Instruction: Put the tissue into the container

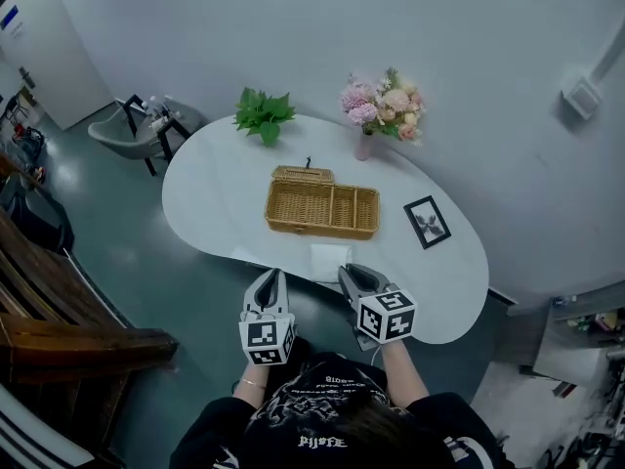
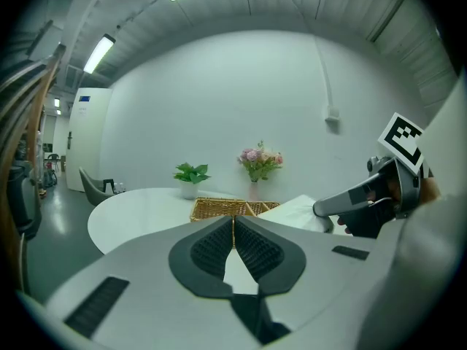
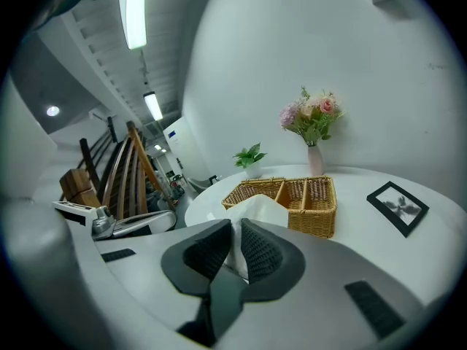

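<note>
A wicker basket (image 1: pixel 322 229) with several compartments stands in the middle of the white oval table (image 1: pixel 210 193). My right gripper (image 1: pixel 348 273) hovers at the table's near edge, shut on a white tissue (image 1: pixel 329 259) that sticks out in front of it. In the right gripper view the tissue (image 3: pixel 254 208) is pinched between the pads of that gripper (image 3: pixel 235 228), with the basket (image 3: pixel 314 221) just beyond. My left gripper (image 1: pixel 274 276) is beside it on the left. Its jaws (image 2: pixel 233 221) are shut and hold nothing. The left gripper view also shows the tissue (image 2: pixel 300 210) and the basket (image 2: pixel 211 210).
A vase of pink flowers (image 1: pixel 381 106) and a green plant (image 1: pixel 264 113) stand at the table's far edge. A framed picture (image 1: pixel 427 222) lies right of the basket. A grey chair (image 1: pixel 127 130) is at the far left, a wooden bench (image 1: pixel 59 301) at the near left.
</note>
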Demonstrator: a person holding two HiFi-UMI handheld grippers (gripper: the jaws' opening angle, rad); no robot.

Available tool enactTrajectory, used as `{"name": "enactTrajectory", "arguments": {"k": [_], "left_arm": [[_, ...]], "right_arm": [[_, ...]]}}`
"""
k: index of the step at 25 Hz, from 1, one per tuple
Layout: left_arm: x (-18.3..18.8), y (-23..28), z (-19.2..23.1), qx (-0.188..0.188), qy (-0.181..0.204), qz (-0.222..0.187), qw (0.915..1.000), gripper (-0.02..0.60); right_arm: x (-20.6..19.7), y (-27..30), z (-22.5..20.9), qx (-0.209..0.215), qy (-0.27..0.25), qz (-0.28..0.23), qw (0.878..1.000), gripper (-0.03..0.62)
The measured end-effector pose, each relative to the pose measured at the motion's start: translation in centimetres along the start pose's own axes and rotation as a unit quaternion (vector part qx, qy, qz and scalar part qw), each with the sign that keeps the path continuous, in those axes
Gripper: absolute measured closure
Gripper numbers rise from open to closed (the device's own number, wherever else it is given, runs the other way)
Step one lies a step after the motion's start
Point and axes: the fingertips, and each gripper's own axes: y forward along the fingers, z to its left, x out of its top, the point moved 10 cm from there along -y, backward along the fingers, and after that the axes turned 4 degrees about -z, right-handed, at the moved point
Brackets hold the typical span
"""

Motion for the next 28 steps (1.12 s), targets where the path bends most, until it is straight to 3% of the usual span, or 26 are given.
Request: {"name": "enactTrajectory", "arguments": {"k": [11,16,28], "left_arm": [[1.4,3.8,6.3,-0.048,0.008,0.004,0.9988,0.555],[1.9,4.9,8.3,-0.067,0.010,0.004,0.9977,0.555],[2.9,7.1,10.2,-0.045,-0.008,-0.004,0.9990,0.555]], "right_arm": [[2.5,4.7,2.0,-0.038,0.016,-0.021,0.999,0.528],[3.7,6.3,3.0,-0.036,0.023,-0.024,0.999,0.528],[7.6,9.8,3.1,0.005,0.029,-0.030,0.999,0.530]]}}
